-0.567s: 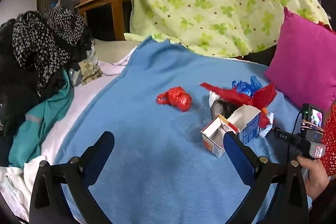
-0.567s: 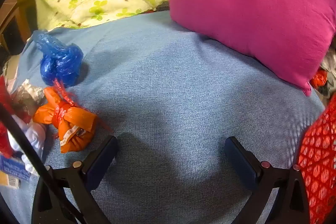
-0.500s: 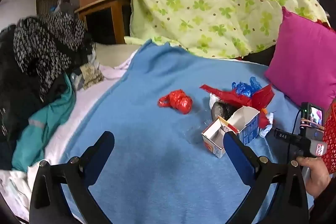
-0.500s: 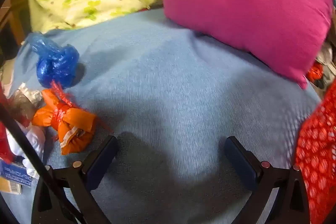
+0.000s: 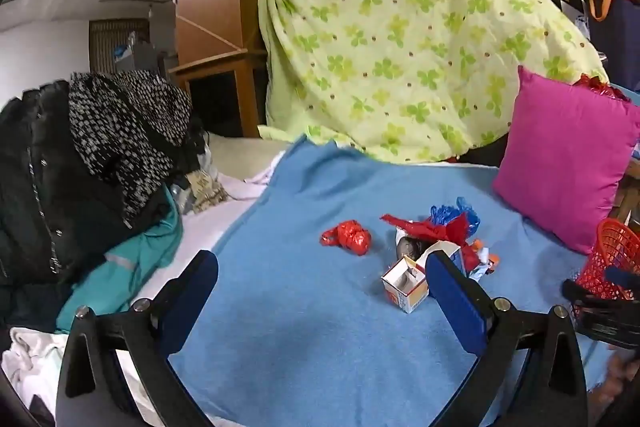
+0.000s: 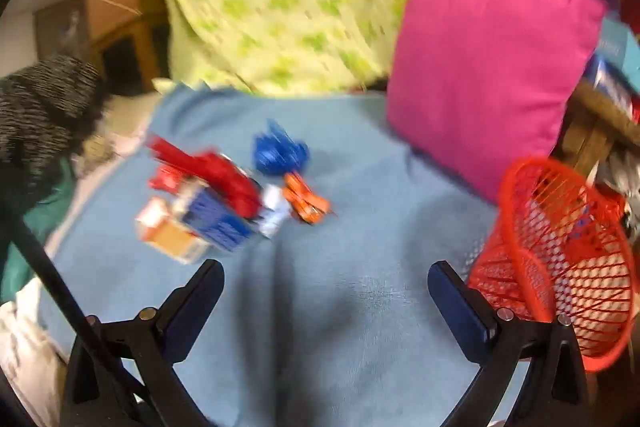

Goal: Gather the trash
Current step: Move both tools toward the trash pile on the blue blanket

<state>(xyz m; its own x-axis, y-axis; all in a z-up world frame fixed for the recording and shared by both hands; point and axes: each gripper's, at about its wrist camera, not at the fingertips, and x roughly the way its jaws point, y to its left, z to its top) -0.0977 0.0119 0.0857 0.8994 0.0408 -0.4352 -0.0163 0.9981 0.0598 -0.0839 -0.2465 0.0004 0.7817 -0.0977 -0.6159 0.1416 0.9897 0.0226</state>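
The trash lies in a loose heap near the middle of the blue blanket [image 5: 304,339], a soft, nubby fleece spread over the bed. In the heap an open cardboard carton [image 5: 404,285], boxy with its flaps up, lies on its side; touching it behind are a crinkled red plastic bag [image 5: 424,229], a knotted blue plastic bag [image 5: 456,213] and a small knotted orange bag [image 6: 306,203]. A separate red plastic wad [image 5: 350,237] sits apart to the left of the heap. To the right of the trash a red plastic mesh basket [image 6: 560,251], round and open-topped, lies tilted just in front of a smooth magenta pillow [image 5: 568,163]. Behind hangs a yellow-green sheet [image 5: 408,47] printed with clover leaves; at the left lies a pile of dark and teal clothes [image 5: 88,163].

The left gripper [image 5: 322,299] hovers above the blanket with its jaws spread wide and nothing between them. The right gripper [image 6: 326,303] is likewise wide and empty, its picture smeared by motion.

Compared with half a second ago, the right wrist view has pulled back and tipped upward: the heap, then at its left edge, now lies ahead at a distance, and the basket shows almost whole. The left view has also drawn back slightly, so the carton appears smaller
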